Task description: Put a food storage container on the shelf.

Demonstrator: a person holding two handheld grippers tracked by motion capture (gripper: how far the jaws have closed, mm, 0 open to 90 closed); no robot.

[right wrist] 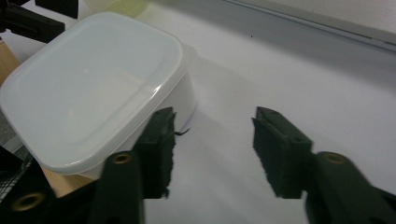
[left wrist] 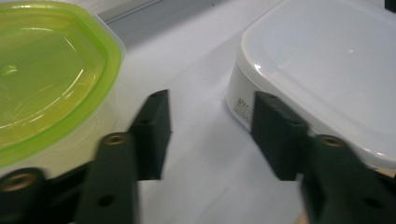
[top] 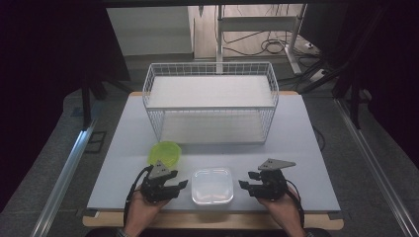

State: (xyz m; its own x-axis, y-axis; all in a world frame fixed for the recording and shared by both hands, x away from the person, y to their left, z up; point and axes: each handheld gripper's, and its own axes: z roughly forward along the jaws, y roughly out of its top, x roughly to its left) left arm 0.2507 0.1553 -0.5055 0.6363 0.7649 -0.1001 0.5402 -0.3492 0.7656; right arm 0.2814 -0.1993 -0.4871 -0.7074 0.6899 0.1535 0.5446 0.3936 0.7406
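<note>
Two containers sat near the front edge of the table (top: pixel 296 128): a white lidded container (top: pixel 212 185) between the two grippers, and a green-lidded container (top: pixel 165 153) just behind the left one. White lid was seated on its tub; the tub lay flat, close to the table's front edge.

Left gripper (top: pixel 184 183) was held in the person's left hand (top: pixel 143 205), jaws pointing right toward the white container, spread wide, holding nothing. In the left gripper view its jaws stood apart over bare table, the white lidded container (left wrist: pixel 322 70) just beyond the right jaw, the green-lidded container (left wrist: pixel 46 74) beside the left jaw. Contact could not be told.

Right gripper (top: pixel 242 183) was held in the right hand (top: pixel 284 207), jaws pointing left at the container, likewise parted and empty. In the right gripper view the white container (right wrist: pixel 93 88) lay just beside the left jaw.

Wire basket (top: pixel 211 103) stood upright farther back, mid-table, well apart from both grippers.
</note>
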